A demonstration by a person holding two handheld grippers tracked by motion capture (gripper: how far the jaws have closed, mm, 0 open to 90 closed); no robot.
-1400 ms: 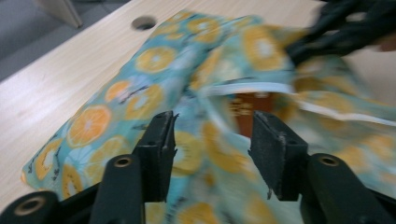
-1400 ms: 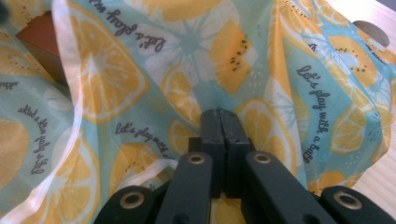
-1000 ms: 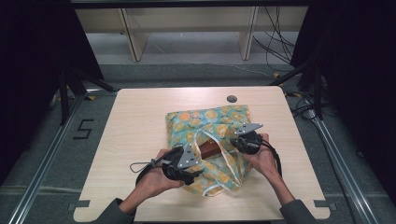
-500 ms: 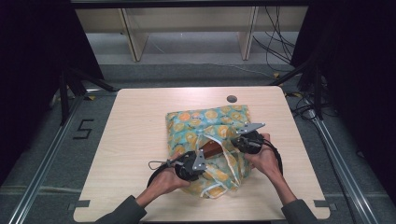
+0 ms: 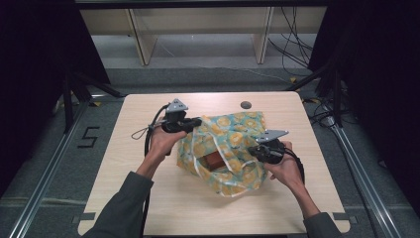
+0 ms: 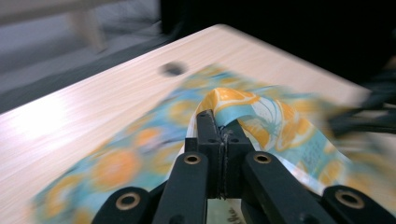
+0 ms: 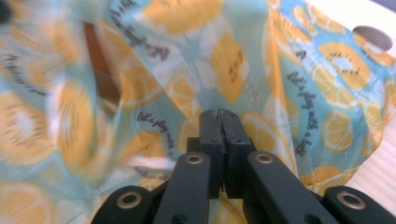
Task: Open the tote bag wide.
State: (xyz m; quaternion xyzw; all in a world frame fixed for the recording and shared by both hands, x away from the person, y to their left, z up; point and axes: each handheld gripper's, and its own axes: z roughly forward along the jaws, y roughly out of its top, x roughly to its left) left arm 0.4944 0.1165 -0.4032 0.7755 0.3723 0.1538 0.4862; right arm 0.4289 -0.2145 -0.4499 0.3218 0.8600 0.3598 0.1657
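Note:
A teal cloth bag (image 5: 233,144) printed with orange slices lies on the wooden table (image 5: 148,188). My left gripper (image 5: 198,122) holds the bag's rim at its far left corner; its jaws have just closed and now pinch the fabric (image 6: 233,100). My right gripper (image 5: 253,150) is shut on the bag's cloth (image 7: 196,60) at the right side. Between the two grips the bag's mouth gapes, and a reddish-brown block (image 5: 214,161) shows inside it. That block appears blurred as a brown patch (image 7: 100,70) in the right gripper view.
A dark round hole (image 5: 246,104) sits in the tabletop just beyond the bag. Bare wood lies left and in front of the bag. A light shelf unit (image 5: 198,29) stands behind the table, with dark frames and cables at both sides.
My left hand has swung from the bag's near edge up to its far left, taking the rim along. The bag's mouth has spread wider. The right hand has stayed put.

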